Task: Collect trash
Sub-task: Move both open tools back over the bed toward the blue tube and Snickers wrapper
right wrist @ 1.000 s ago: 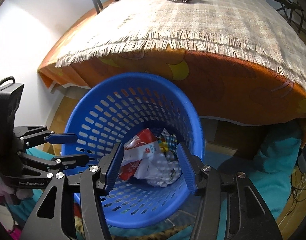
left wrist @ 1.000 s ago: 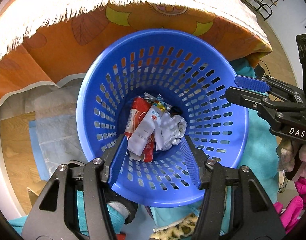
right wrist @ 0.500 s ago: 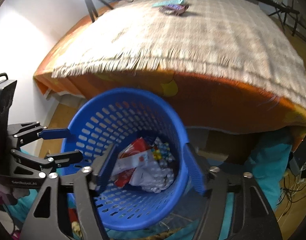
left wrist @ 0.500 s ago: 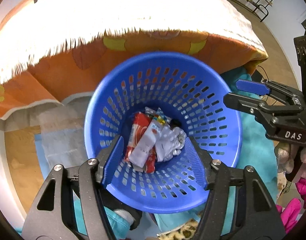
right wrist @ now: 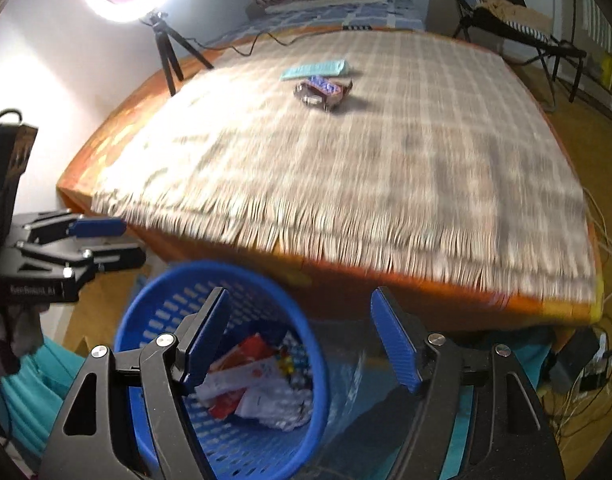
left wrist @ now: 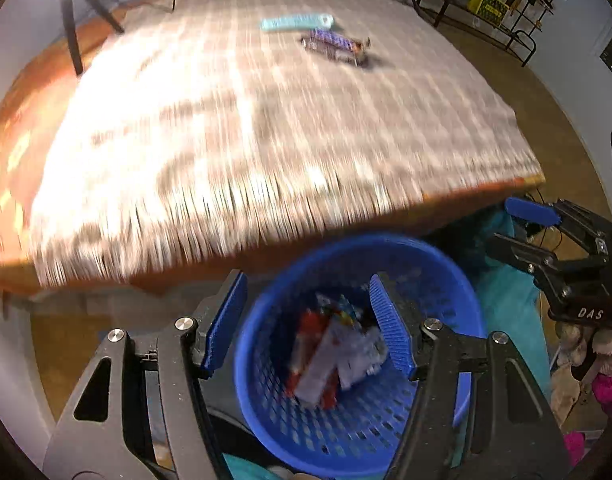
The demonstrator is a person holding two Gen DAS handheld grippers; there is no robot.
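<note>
A blue perforated basket (left wrist: 458,312) stands on the floor below the table edge and holds red and white wrappers (left wrist: 326,360); it also shows in the right wrist view (right wrist: 154,312). On the checked tablecloth lie a purple snack wrapper (left wrist: 334,46) and a light blue packet (left wrist: 296,22), seen too in the right wrist view as wrapper (right wrist: 322,90) and packet (right wrist: 314,69). My left gripper (left wrist: 306,320) is open and empty above the basket. My right gripper (right wrist: 300,340) is open and empty beside it.
The table with its fringed cloth (right wrist: 346,184) over an orange cover fills the middle. A ring light on a tripod (right wrist: 162,40) stands at the table's far left. Teal fabric (left wrist: 502,280) and soft toys (left wrist: 586,352) lie by the basket. Folding chairs (right wrist: 506,28) stand behind.
Both grippers have lifted and tilted up from looking into the basket toward the table top. The two wrappers on the cloth have come into view. Both stay open.
</note>
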